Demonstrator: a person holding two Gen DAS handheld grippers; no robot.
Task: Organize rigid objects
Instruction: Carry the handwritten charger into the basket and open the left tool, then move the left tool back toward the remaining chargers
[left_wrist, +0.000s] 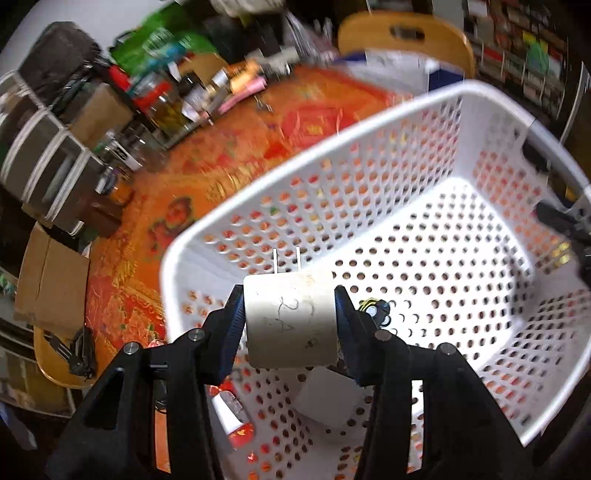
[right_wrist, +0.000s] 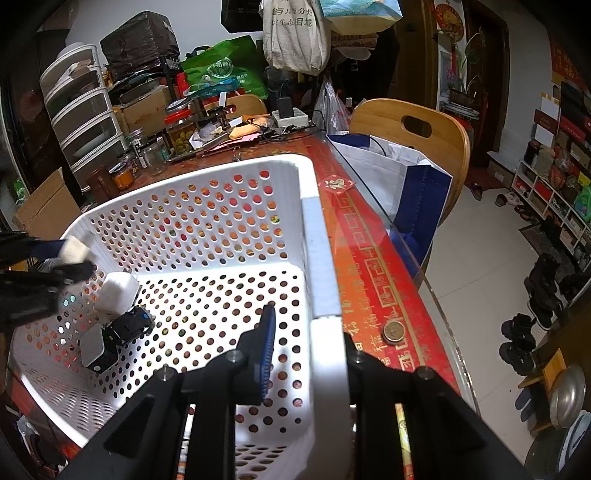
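A table (right_wrist: 373, 258) covered by a red-and-orange patterned cloth under a clear glass sheet carried a white perforated plastic basket (right_wrist: 229, 221), which took up most of the near surface. A round brass-coloured coin (right_wrist: 393, 331) lay just beside the basket's right rim. Along the far edge stood glass jars (right_wrist: 180, 133), a white power strip (right_wrist: 290, 119) and pink papers (right_wrist: 243, 137).

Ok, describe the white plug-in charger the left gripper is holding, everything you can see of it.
The white charger is a boxy, smooth plastic block with rounded edges, scuffed, with faint handwritten marks on its facing side. Two flat metal prongs stick out of its far end, pointing away from the camera. The left gripper clamps it by both sides, its blue-padded fingers pressing on it. It hangs over the near corner of the white perforated basket, above other small items, touching nothing else.
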